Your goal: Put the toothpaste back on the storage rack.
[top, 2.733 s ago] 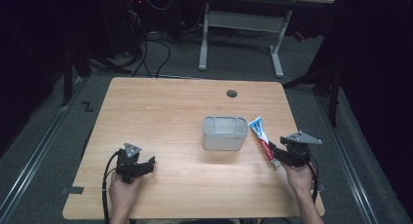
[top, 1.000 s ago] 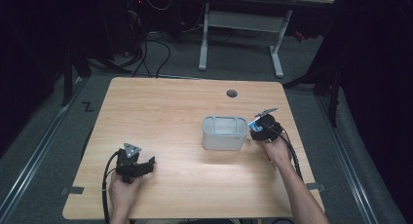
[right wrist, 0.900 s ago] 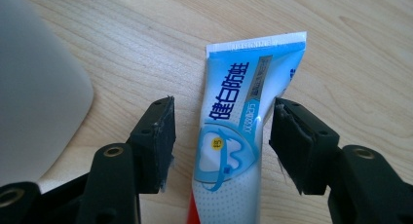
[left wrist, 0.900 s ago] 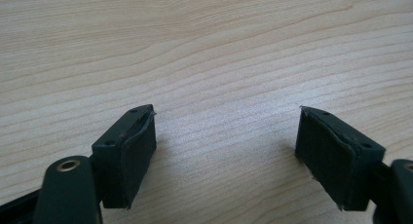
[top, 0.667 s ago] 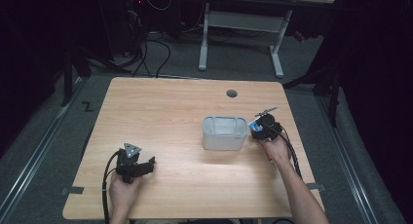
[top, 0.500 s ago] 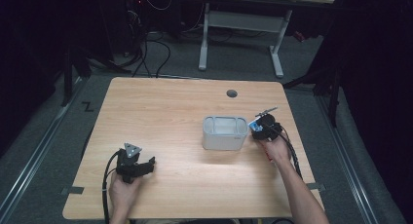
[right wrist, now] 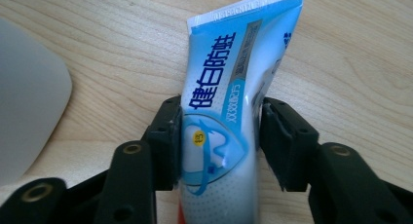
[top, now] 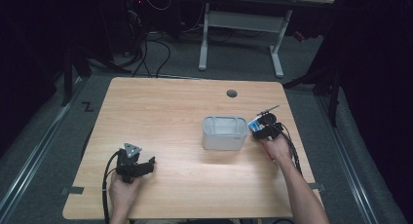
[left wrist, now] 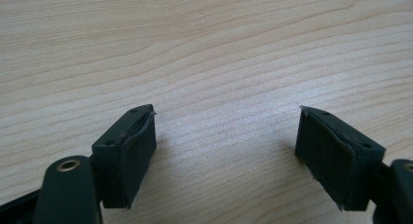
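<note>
Dark floor and cables surround a light wooden table, where the work is at its grasping stage. At the left, the left gripper rests low over bare wood with its jaws spread wide and nothing between them. Near the middle stands a grey open-topped container, apparently empty. Just beside its right wall lies the toothpaste tube, and the right gripper has just been closing its jaws, which now press both sides of the tube. By my reading the pick-up is nearly secured; lifting it and dropping it into the container remain
</note>
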